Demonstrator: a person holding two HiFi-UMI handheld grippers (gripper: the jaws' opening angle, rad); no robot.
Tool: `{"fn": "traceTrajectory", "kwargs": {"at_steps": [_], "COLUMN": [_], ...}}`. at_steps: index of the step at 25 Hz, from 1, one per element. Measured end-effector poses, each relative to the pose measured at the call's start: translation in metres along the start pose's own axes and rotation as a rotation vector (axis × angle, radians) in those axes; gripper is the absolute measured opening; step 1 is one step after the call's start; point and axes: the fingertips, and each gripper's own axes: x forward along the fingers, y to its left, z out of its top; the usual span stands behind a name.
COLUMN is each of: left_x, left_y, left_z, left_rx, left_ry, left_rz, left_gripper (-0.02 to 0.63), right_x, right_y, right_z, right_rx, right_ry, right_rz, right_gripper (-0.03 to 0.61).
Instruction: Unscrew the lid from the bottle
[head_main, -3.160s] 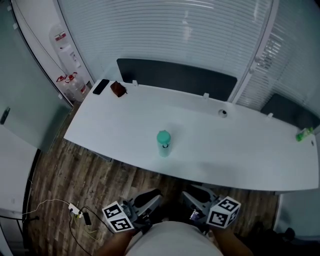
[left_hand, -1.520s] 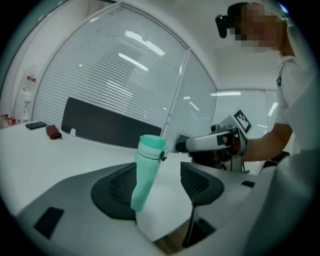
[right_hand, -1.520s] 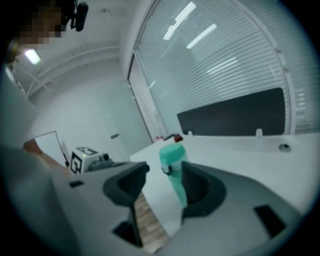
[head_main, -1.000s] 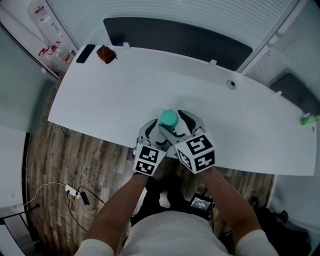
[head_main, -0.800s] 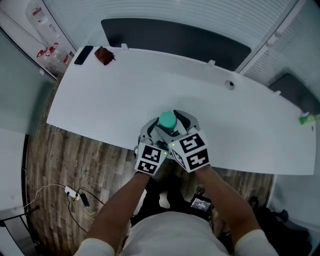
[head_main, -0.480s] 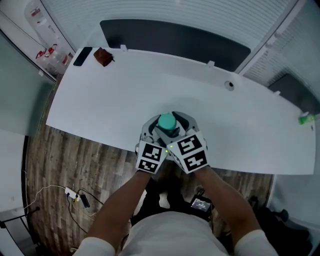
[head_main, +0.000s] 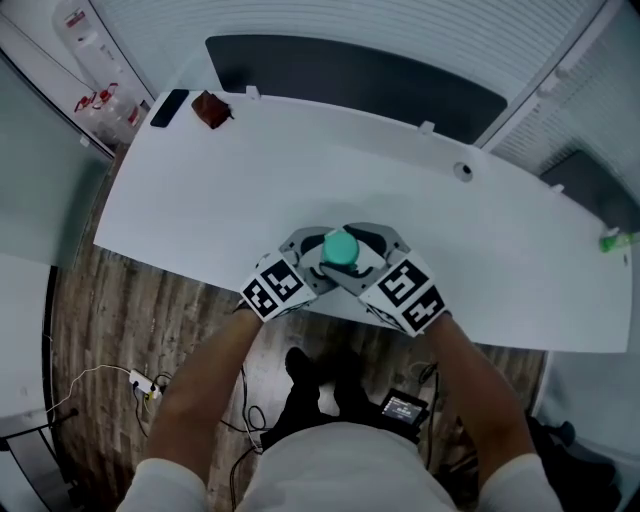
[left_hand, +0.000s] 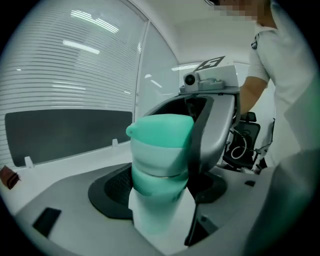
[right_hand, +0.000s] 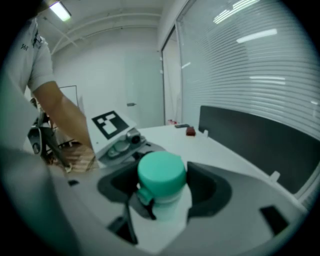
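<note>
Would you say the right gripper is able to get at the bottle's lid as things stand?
Probably yes: the lid sits between the jaws of the right gripper with nothing over it, while the left gripper grips the bottle lower down.

Head view looks steeply down; both gripper views closely face the same bottle (left_hand: 160, 170).

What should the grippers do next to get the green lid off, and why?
Probably twist the right gripper while the left gripper holds firm. The right one's jaws seem to clasp the green lid, the left one's the bottle lower down, and the lid looks fully seated.
</note>
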Motion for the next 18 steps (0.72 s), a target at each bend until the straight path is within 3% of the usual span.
{"fn": "traceTrajectory", "kwargs": {"at_steps": [3,7,9,12,15,18], "left_x": [0.0,-0.009,-0.01,-0.006,-0.005,-0.004], "left_y": [0.002,0.011,0.011,0.01,0.014,0.015], "left_z": [0.0,-0.003,-0.014,-0.027,-0.023,-0.022], "left_rx": [-0.006,-0.053,-0.085,-0.122,-0.145,-0.14], "left_ry": [0.016,-0.042,-0.033,-0.005,-0.017,-0.012], "left_rz": [0.004,0.235,0.342,0.437,0.481,0.442], "left_gripper": [0.327,0.341,0.341,0.339,0.338,0.327], "right_x": [0.0,0.001,0.001,0.0,0.001,0.002], "right_y": [-0.002,-0.008,-0.009,-0.007,-0.005,-0.005], "right_z": [-0.001,-0.001,-0.001,-0.003,-0.002,-0.003], "right_rx": [0.01,0.084,0.113,0.159,0.204,0.206], "right_ry": [0.0,-0.01,-0.01,-0.004,-0.005,-0.004], "right_rz": [-0.009,-0.108,-0.161,-0.237,-0.296,-0.29], "right_gripper": [0.313,0.313,0.313,0.313,0.313,0.313]}}
